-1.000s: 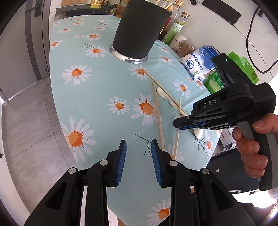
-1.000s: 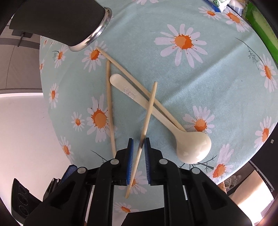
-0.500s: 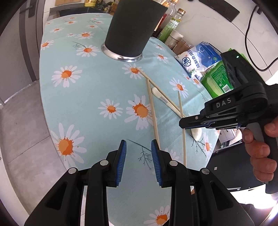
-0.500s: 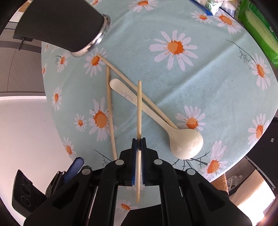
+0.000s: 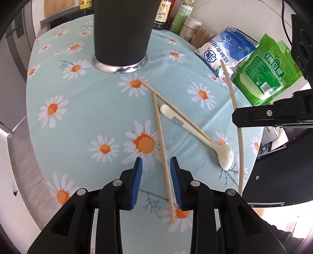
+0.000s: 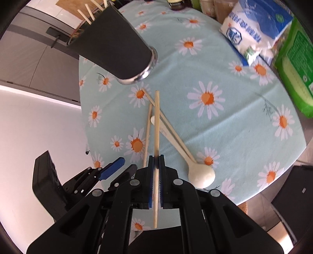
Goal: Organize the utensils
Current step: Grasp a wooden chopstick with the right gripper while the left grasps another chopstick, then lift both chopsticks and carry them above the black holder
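A right claw clenches a wooden chopstick near its lower end, carrying it clear of the daisy-print counter, the stick pointing up toward the dark holder. The low grip leaves most of the stick free ahead of the pads, which looks meant to let the tip be steered into the holder's mouth, where other sticks already stand.

The left claw hangs released over a second chopstick lying flat on the cloth, its blue pads apart on either side of the shaft and not pressing it. That straddle appears to line up the next pick. From this view the held chopstick crosses the right side of the frame, lifted, with the right claw's dark body beside it.

Still on the counter: a third chopstick running diagonally from near the holder's metal base, and a pale spoon lying alongside and touching it, bowl toward the counter's edge. The two flat chopsticks meet at their far ends in a V.

Bags and bottles crowd the far edge, well away from the work. Judged from the layout, sorting is partly done, with three pieces left.
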A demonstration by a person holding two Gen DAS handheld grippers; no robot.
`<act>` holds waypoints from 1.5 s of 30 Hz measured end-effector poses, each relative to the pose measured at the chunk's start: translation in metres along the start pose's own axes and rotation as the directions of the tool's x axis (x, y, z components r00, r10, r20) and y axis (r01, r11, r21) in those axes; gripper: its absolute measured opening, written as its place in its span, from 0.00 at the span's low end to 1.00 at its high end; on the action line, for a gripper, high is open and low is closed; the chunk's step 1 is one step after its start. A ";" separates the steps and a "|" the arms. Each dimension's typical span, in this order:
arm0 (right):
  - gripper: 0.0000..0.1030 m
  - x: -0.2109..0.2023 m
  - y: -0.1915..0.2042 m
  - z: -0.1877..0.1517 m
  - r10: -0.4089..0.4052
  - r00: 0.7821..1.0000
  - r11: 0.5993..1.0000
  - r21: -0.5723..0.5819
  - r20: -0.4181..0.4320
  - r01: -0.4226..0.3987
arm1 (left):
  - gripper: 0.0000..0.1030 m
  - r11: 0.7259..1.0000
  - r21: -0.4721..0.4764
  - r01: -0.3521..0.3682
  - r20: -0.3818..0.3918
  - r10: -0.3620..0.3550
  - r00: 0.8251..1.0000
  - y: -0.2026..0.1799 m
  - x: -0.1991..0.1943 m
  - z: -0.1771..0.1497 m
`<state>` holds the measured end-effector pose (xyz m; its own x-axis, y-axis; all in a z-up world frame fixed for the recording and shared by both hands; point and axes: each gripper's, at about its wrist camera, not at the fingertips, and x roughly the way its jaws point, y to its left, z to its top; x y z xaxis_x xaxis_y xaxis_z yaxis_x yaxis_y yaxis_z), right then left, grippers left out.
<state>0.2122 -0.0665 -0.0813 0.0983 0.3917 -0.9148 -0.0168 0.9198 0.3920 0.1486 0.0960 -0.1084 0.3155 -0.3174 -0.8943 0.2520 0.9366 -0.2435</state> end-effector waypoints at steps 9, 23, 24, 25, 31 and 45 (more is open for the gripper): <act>0.05 -0.010 -0.020 0.035 0.067 0.998 0.995 -0.075 -0.020 -0.068 | 0.20 0.996 0.008 -0.090 -0.076 0.091 0.993 -0.017 0.024 0.026; 0.05 -0.014 -0.050 0.082 0.208 0.973 0.961 -0.164 -0.099 -0.222 | 0.04 0.966 -0.048 -0.256 -0.256 0.236 0.938 -0.025 0.049 0.053; 0.05 -0.014 -0.052 0.083 0.214 0.971 0.959 -0.166 -0.105 -0.230 | 0.04 0.963 -0.057 -0.262 -0.261 0.239 0.935 -0.025 0.050 0.054; 0.05 -0.014 -0.054 0.084 0.219 0.969 0.957 -0.168 -0.111 -0.236 | 0.04 0.961 -0.066 -0.267 -0.263 0.241 0.934 -0.024 0.051 0.056; 0.06 -0.009 -0.064 0.091 0.258 0.952 0.941 -0.179 -0.162 -0.286 | 0.04 0.952 -0.150 -0.267 -0.252 0.225 0.941 -0.017 0.048 0.055; 0.06 -0.019 -0.024 0.097 0.278 0.949 0.899 -0.307 -0.151 -0.313 | 0.04 0.919 -0.324 -0.223 -0.014 0.231 0.973 -0.008 -0.029 0.055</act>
<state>0.3072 -0.0980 -0.0641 -0.0613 0.6311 -0.7733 -0.3514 0.7115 0.6085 0.1883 0.0894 -0.0601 0.3523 -0.0902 -0.9315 -0.1354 0.9799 -0.1461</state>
